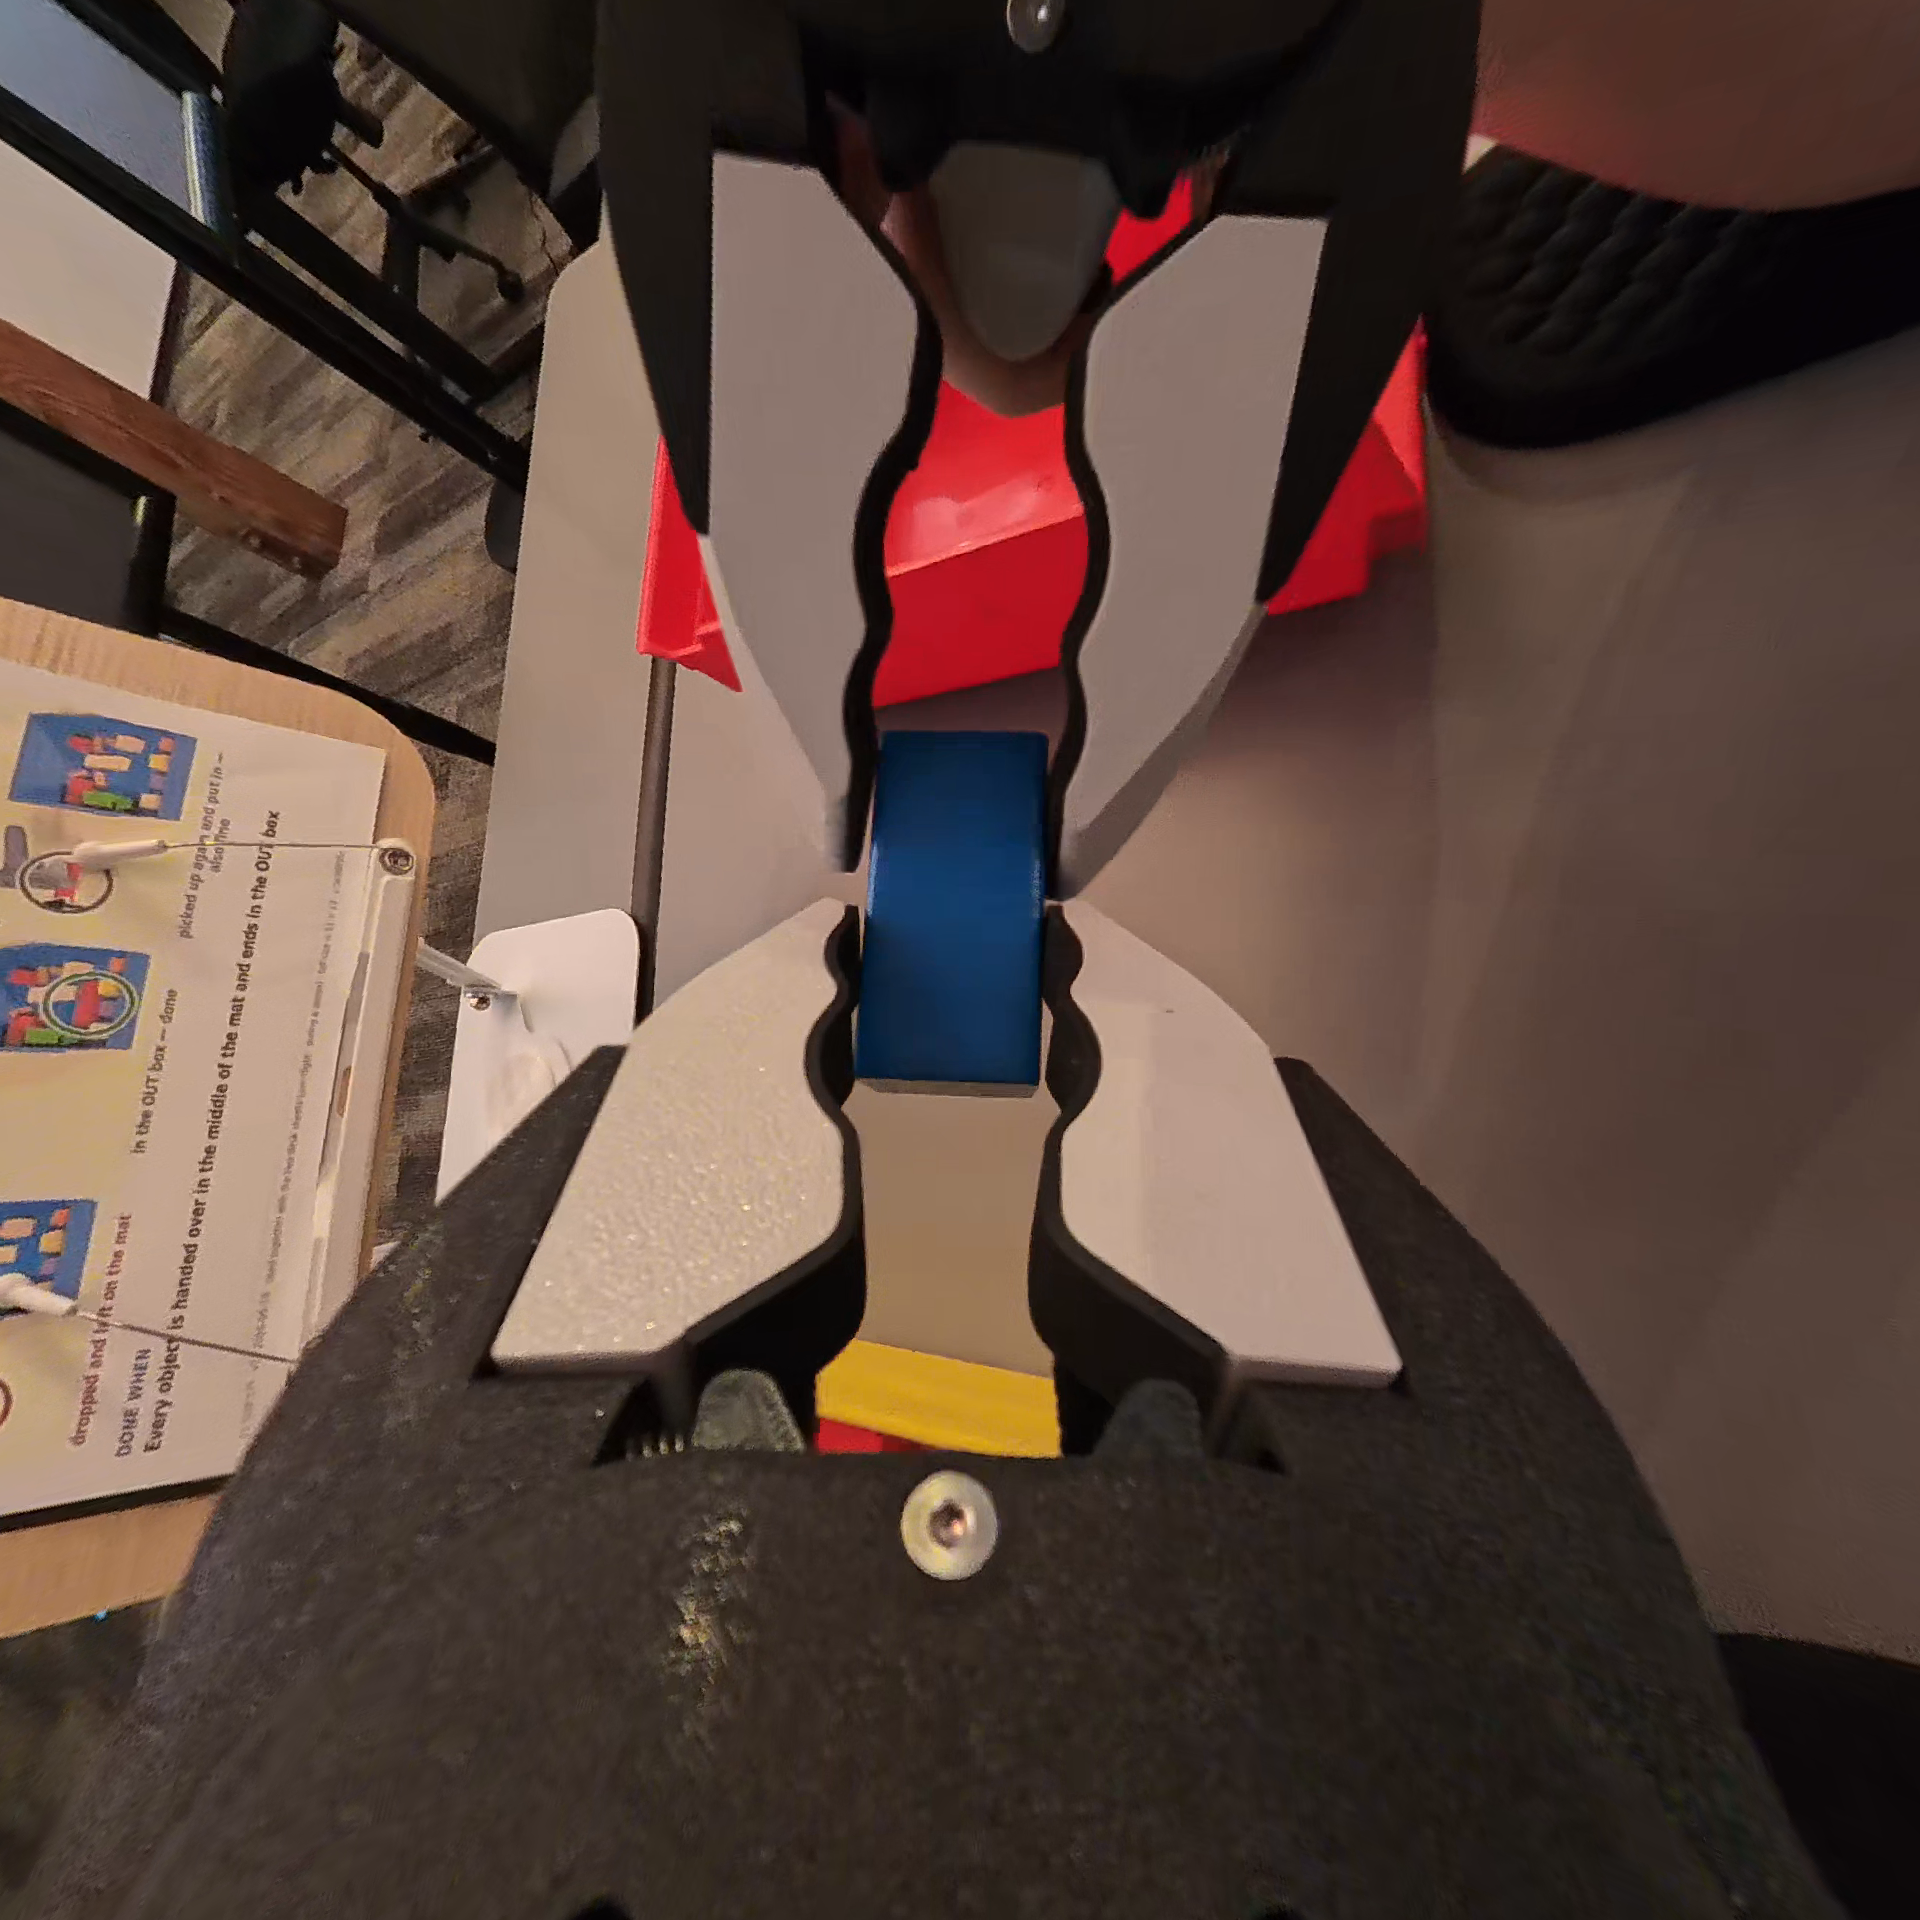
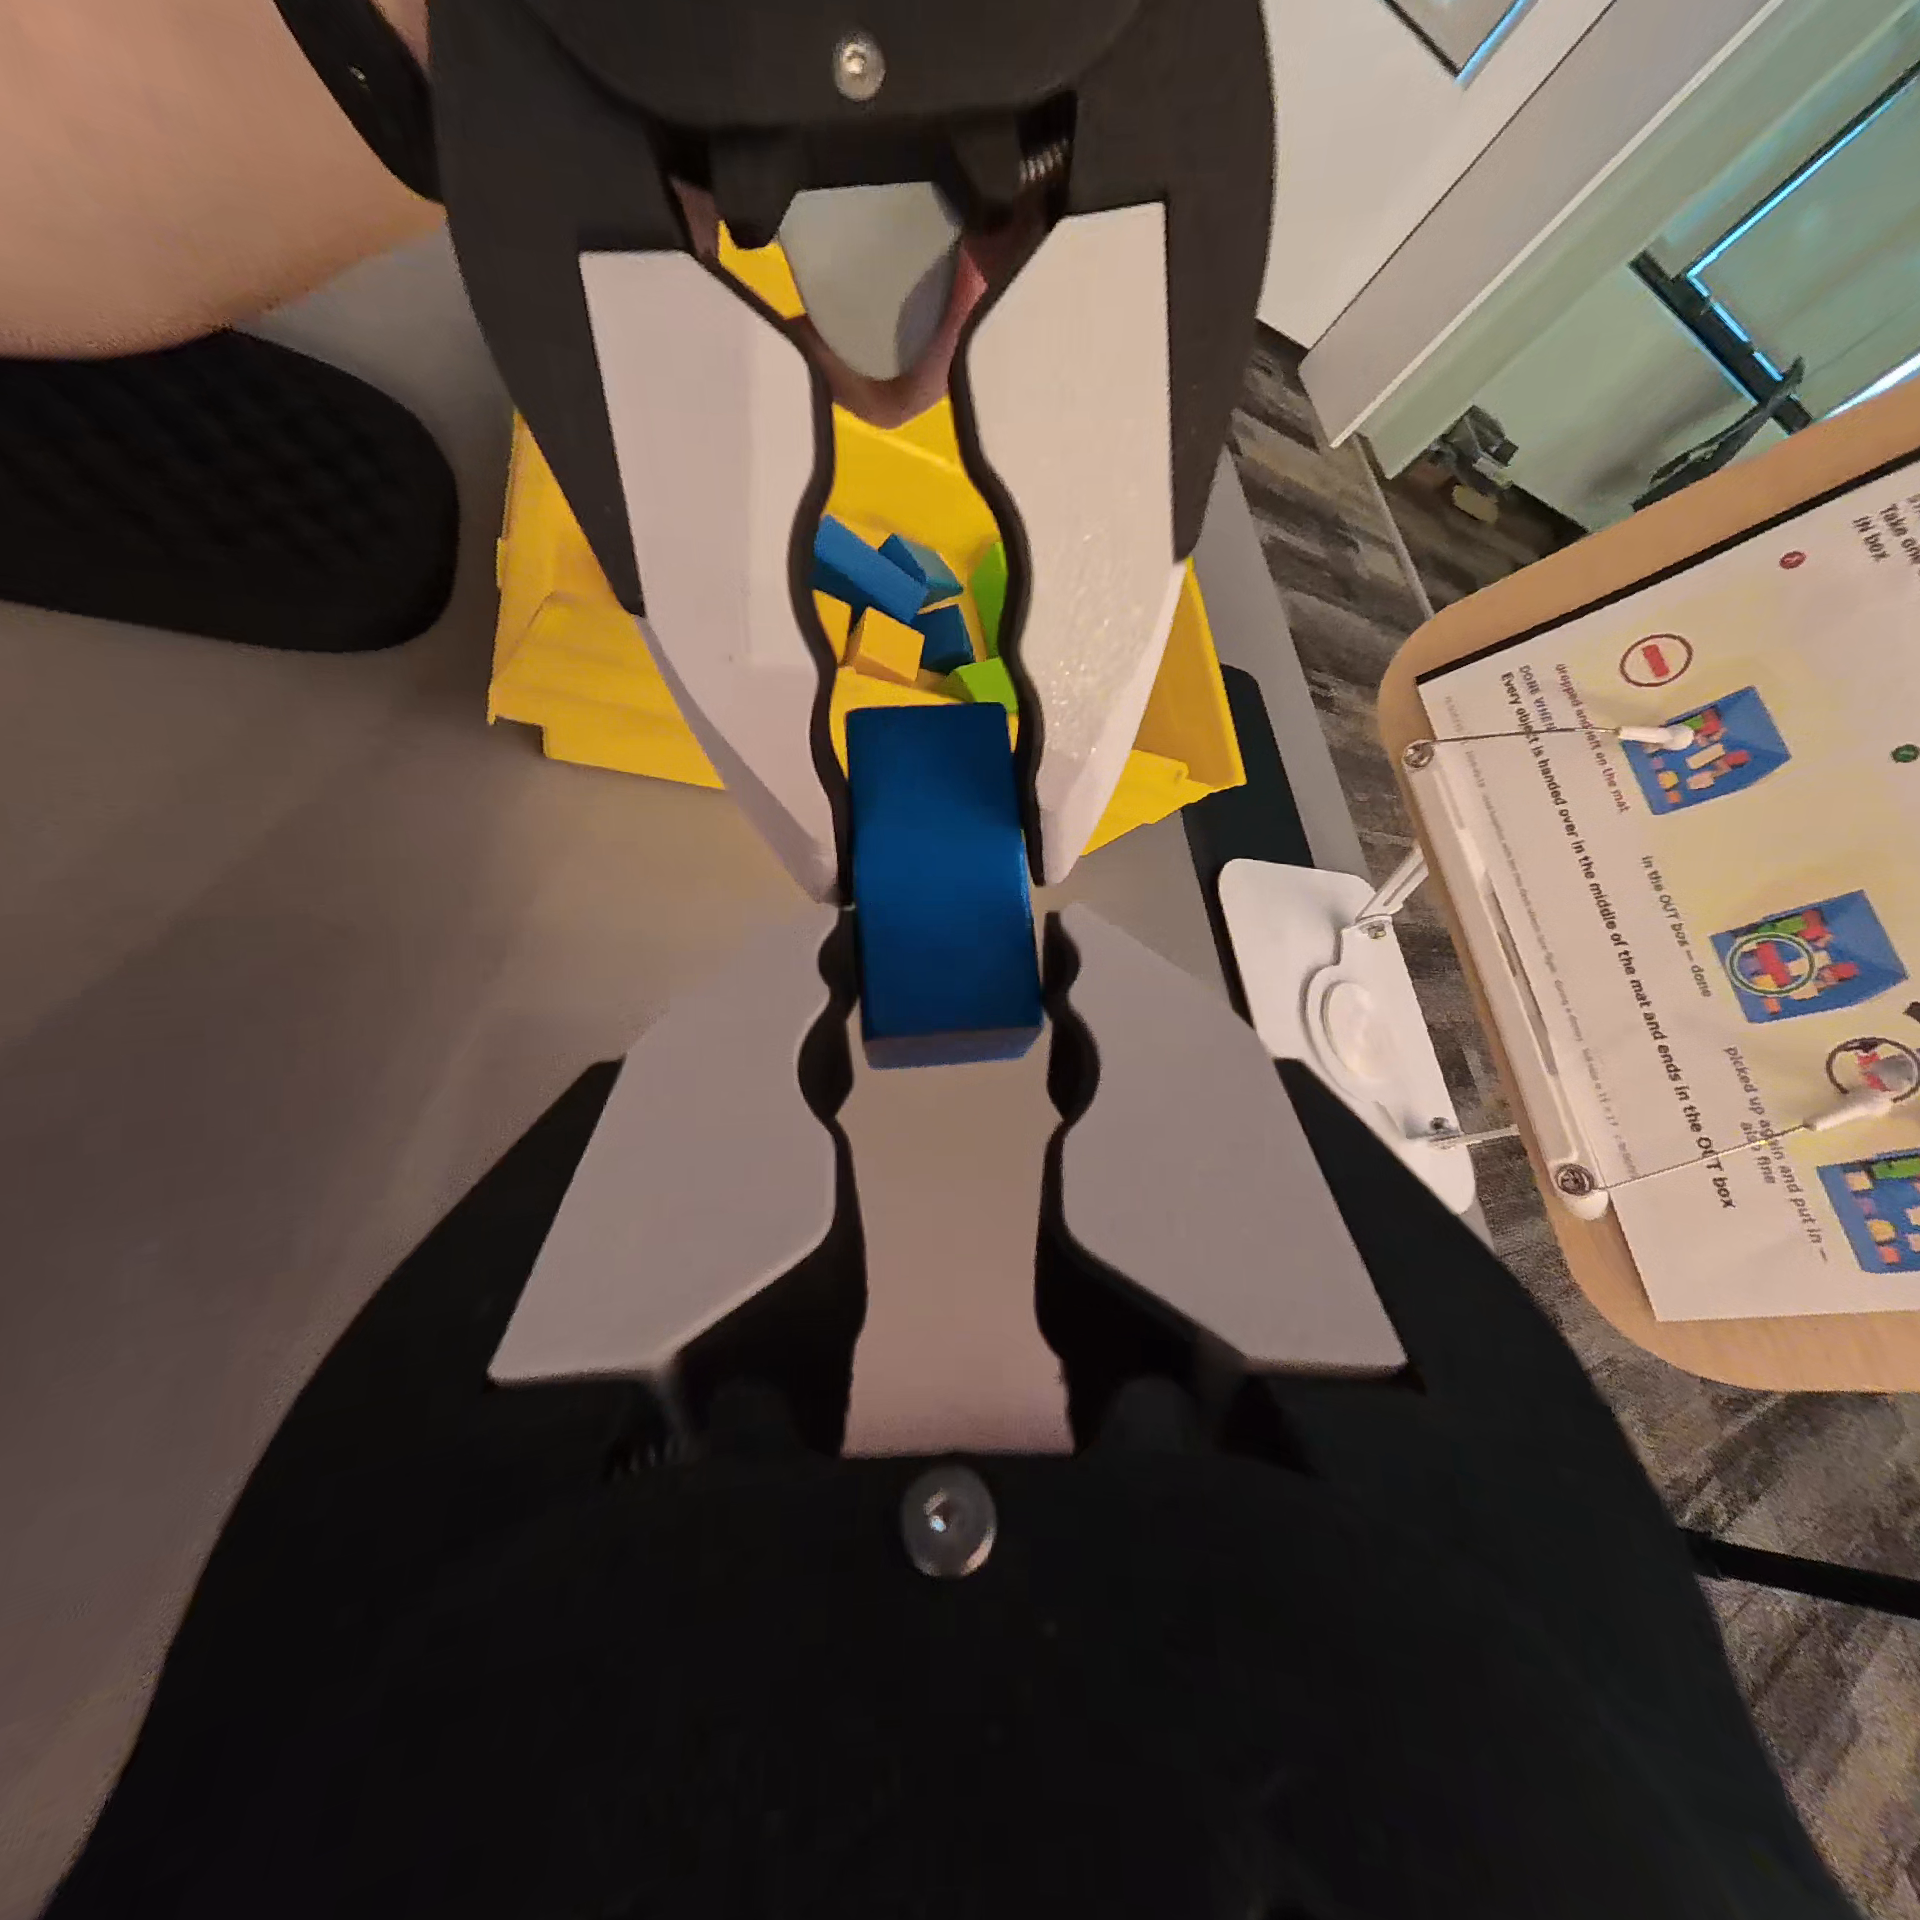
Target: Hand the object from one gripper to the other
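A blue wooden block (image 1: 951, 935) hangs in mid-air above the grey table (image 1: 1558, 883), held from both ends. My left gripper (image 1: 951, 920) comes from the bottom of the left wrist view, its jaws closed on the block's near half. My right gripper (image 1: 951, 873) comes in from the top, nose to nose with the left, closed on the far half. In the right wrist view the same block (image 2: 940, 894) sits between my right gripper (image 2: 945, 920) below and the left gripper (image 2: 935, 883) above. The fingertips of the two grippers nearly touch.
A red bin (image 1: 977, 592) stands on the table behind the right gripper. A yellow bin (image 2: 582, 665) holding several coloured blocks (image 2: 894, 613) stands behind the left gripper. A wooden board with an instruction sheet (image 2: 1662, 935) stands beside the table. A black padded thing (image 2: 208, 488) lies under a person's arm.
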{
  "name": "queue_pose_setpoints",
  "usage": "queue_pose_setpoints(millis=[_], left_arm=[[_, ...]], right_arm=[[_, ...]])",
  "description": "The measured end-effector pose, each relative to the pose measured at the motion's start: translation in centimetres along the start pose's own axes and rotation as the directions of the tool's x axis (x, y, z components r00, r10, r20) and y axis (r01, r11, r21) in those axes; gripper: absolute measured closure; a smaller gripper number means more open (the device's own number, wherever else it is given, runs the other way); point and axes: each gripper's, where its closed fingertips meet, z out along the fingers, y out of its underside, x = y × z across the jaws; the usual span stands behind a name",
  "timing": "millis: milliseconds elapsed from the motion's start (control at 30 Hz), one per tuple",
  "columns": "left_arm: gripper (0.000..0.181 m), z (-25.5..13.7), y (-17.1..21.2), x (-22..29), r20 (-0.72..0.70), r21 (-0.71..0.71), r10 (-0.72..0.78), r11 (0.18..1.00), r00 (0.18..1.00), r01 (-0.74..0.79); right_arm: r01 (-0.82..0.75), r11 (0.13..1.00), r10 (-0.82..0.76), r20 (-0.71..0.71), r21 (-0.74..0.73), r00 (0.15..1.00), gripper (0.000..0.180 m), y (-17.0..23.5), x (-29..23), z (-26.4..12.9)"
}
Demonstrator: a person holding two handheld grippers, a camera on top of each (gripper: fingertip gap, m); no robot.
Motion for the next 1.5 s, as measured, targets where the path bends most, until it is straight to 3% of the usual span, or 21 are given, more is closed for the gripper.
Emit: queue_pose_setpoints(millis=[367,500,600,700,833,1000,1200,1500], left_arm=[[0.147,0.1,-0.8,0.0,0.051,0.074,-0.01,0.997,0.999,0.006],[0.139,-2.2,-1.4,-1.5,0.13,0.161,-0.088,0.985,0.988,0.067],[0.14,-3.9,-1.7,-1.5,0.104,0.229,-0.141,0.967,0.985,0.114],[0.141,-4.5,-1.7,-1.4,0.113,0.235,-0.137,0.966,0.984,0.107],[0.141,-3.9,-1.7,-0.6,0.093,0.198,-0.107,0.976,0.99,0.087],[0.141,-3.3,-1.8,-0.2,0.077,0.181,-0.089,0.981,0.993,0.074],[0.141,-3.4,-1.4,-0.6,0.068,0.185,-0.11,0.978,0.992,0.096],[0.143,-3.5,-1.2,-0.6,0.068,0.181,-0.106,0.979,0.992,0.092]], right_arm=[[0.017,0.998,-0.015,0.026,-0.063,1.0,0.145,1.1,-0.2,-0.4],[0.012,0.988,-0.026,-0.087,-0.152,0.996,0.145,3.6,2.7,-3.2],[-0.158,0.973,0.119,-0.224,-0.165,0.967,0.145,7.8,6.8,-8.0],[-0.374,0.907,0.288,-0.365,-0.193,0.885,0.145,14.6,9.9,-12.0],[-0.522,0.79,0.389,-0.397,-0.32,0.831,0.145,22.8,10.1,-11.3],[-0.505,0.737,0.416,-0.288,-0.448,0.863,0.145,26.7,8.2,-7.0],[-0.36,0.725,0.369,-0.11,-0.588,0.923,0.144,28.7,6.3,-4.3],[-0.235,0.773,0.33,0.058,-0.589,0.942,0.144,29.1,7.1,-3.5]])
